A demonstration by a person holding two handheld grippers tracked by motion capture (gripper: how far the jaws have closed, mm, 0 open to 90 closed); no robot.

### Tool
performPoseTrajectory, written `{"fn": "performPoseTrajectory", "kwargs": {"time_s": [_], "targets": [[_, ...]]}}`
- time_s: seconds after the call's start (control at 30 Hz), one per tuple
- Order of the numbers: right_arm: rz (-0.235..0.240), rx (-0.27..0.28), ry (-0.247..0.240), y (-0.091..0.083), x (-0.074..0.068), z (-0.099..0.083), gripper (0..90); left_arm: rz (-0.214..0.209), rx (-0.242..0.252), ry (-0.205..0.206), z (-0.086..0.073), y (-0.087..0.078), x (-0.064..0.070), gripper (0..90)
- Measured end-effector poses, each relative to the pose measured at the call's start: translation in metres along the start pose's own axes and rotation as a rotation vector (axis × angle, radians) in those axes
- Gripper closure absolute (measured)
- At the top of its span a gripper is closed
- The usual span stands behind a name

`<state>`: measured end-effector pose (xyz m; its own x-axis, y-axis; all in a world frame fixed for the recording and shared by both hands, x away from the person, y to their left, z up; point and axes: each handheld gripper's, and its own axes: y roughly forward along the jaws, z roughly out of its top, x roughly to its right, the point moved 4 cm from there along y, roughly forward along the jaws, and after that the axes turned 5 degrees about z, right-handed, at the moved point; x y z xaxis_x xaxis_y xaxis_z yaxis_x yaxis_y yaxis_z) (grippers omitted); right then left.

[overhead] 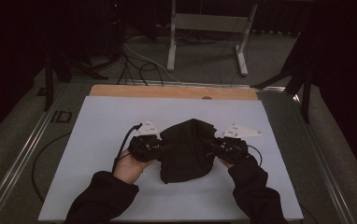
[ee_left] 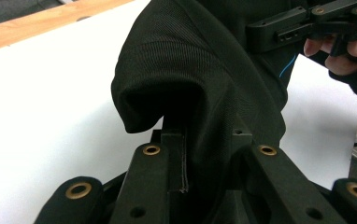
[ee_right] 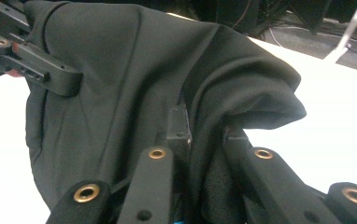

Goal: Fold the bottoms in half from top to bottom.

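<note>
On white tabletop (overhead: 97,140) | dim room, floor cables (overhead: 139,65) | both tools (overhead: 160,148) (overhead: 212,145) clamp black cloth (overhead: 186,149)

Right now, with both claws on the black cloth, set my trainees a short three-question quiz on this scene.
1. True or false: the left claw is shut on the black cloth.
2. What does the cloth rest on? A) white board B) grey floor C) metal frame
3. Fill in: the right claw grips a ____ of cloth between its jaws.

Key: 1 true. 2 A, the white board. 3 fold.
</note>
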<state>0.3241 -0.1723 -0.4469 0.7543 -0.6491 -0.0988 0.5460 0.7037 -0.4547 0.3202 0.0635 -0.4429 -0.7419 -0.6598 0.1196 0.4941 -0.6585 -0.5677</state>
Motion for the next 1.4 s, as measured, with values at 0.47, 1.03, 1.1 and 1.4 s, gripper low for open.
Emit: {"fn": "performPoseTrajectory", "kwargs": {"time_s": [0.47, 1.03, 1.1, 1.4], "targets": [[0.030, -0.015, -0.003, 0.031, -0.009, 0.006, 78.9, -0.027, -0.045, -0.052, -0.011, -0.003, -0.036, 77.4], [-0.035, -0.079, 0.036, 0.076, 0.009, -0.004, 78.7, -0.029, -0.089, -0.101, -0.023, 0.025, -0.074, 77.1], [-0.040, -0.082, 0.037, 0.080, 0.012, -0.005, 78.6, -0.025, -0.089, -0.101, -0.025, 0.030, -0.078, 77.0], [-0.089, -0.119, 0.052, 0.102, 0.027, -0.011, 78.4, -0.007, -0.102, -0.140, -0.031, 0.047, -0.093, 76.8]]}}
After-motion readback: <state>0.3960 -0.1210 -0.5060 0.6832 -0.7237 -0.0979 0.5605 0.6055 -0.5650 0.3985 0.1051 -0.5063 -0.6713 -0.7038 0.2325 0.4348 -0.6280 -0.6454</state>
